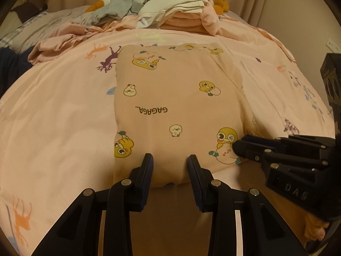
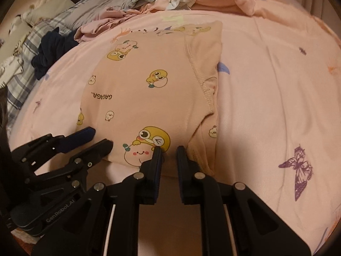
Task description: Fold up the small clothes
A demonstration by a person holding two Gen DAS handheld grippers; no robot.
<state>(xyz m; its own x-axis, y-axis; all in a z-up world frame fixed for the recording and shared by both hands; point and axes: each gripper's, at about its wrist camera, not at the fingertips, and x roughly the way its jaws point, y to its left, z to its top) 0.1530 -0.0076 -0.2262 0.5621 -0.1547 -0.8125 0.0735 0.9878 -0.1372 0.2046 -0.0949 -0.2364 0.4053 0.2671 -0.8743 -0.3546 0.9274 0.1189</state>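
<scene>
Item: folded cartoon-print garment (image 1: 177, 106) mid-bed (image 1: 53, 117), near hem btw. left gripper (image 1: 170, 160) & right gripper (image 2: 169, 149), both slightly apart, empty; next prob. pinch hem, fold away.

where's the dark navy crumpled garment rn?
The dark navy crumpled garment lies at the left of the right wrist view, between the plaid bedding and the peach cartoon-print shirt.
</scene>
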